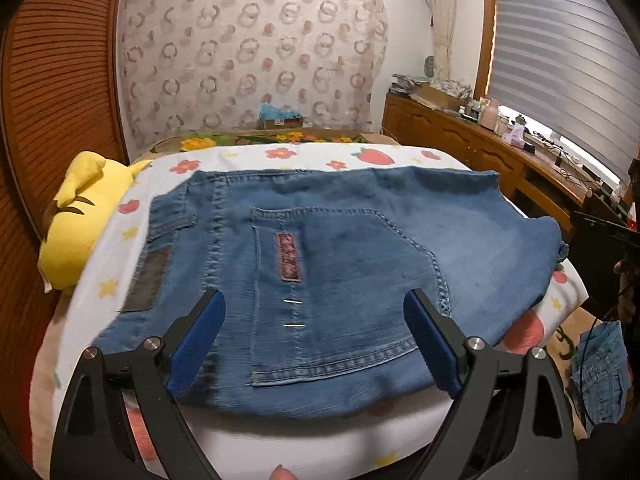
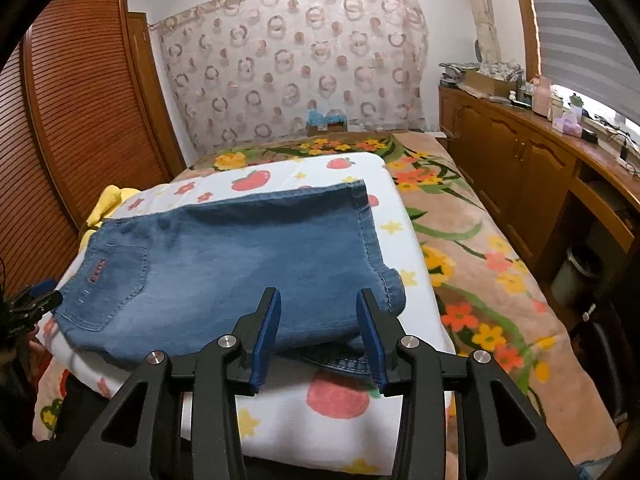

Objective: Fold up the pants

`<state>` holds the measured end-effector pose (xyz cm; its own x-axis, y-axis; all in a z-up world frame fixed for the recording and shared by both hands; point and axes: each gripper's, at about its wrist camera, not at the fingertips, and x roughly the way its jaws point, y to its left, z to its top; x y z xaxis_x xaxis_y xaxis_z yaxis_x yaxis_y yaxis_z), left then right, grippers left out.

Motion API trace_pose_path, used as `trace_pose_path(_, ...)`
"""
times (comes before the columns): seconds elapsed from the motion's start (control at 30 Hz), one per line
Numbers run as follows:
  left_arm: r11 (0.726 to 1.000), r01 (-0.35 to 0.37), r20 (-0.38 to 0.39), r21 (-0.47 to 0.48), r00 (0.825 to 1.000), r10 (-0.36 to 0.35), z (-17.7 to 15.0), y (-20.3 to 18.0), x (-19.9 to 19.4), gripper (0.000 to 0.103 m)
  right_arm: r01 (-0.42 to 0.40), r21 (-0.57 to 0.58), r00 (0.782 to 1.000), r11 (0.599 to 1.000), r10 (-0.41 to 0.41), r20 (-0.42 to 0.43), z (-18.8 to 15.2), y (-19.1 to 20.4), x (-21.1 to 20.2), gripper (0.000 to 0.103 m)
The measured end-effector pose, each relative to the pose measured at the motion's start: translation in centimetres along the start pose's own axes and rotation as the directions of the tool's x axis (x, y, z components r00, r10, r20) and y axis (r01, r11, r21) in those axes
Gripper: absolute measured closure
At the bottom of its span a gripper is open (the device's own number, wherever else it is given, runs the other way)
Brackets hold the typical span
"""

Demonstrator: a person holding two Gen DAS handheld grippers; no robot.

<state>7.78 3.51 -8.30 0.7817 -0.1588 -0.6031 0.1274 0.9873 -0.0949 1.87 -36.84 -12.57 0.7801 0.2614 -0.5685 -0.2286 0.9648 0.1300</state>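
denim pants (image 1: 320,264) lie folded mid-frame on the fruit-print sheet (image 1: 280,154); your left gripper (image 1: 316,300) and right gripper (image 2: 318,300) are both spread, pinching nothing.

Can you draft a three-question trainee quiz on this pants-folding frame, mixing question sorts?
1. True or false: the left claw grips the jeans.
2. Multiple choice: the yellow plush toy in the left wrist view lies A) on top of the jeans, B) beside the strawberry-print sheet, left of the jeans, C) on the wooden sideboard.
3. Fill in: the back pocket bears a small ____ label.

Key
1. False: its jaws stand wide open above the denim.
2. B.
3. Pink. The right claw is likewise open, at the folded edge.
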Motion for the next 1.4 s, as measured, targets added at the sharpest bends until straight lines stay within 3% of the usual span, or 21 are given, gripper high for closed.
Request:
trace_pose_path(0.53,0.999,-0.03,-0.102,-0.021,0.994,0.028,-2.4,-1.0,3.7,0.012,0.026,0.056,0.997,0.998,-0.022,-0.07,0.9,-0.4,2.1,0.062)
trace_pose_path(0.67,0.997,-0.07,-0.098,0.023,0.993,0.072,-2.7,-1.9,3.8,0.012,-0.008,0.091,0.996,0.996,0.017,-0.093,0.9,-0.7,2.6,0.062)
trace_pose_path(0.83,0.997,-0.073,-0.065,0.014,0.995,0.074,-3.1,-1.8,3.6,0.012,-0.001,0.093,0.994,0.996,0.011,-0.109,1.4,-0.5,3.3,0.062)
trace_pose_path(1.1,0.995,-0.092,-0.038,0.03,0.995,0.093,-3.5,-2.1,3.7,0.009,0.054,0.074,0.987,0.996,-0.042,-0.153,2.0,-0.1,4.5,0.062)
trace_pose_path(1.3,0.995,-0.094,-0.072,0.022,0.993,0.096,-3.1,-2.0,3.8,0.009,0.094,0.014,0.984,0.995,-0.091,-0.152,2.2,0.6,4.7,0.062)
trace_pose_path(1.37,0.995,-0.095,-0.085,0.017,0.992,0.096,-2.9,-2.0,3.8,0.009,0.098,-0.003,0.984,0.995,-0.097,-0.151,2.1,0.8,4.7,0.065)
trace_pose_path(1.4,0.995,-0.095,-0.09,0.014,0.991,0.096,-2.9,-2.0,3.8,0.009,0.1,-0.011,0.984,0.995,-0.1,-0.15,2.1,0.8,4.7,0.076)
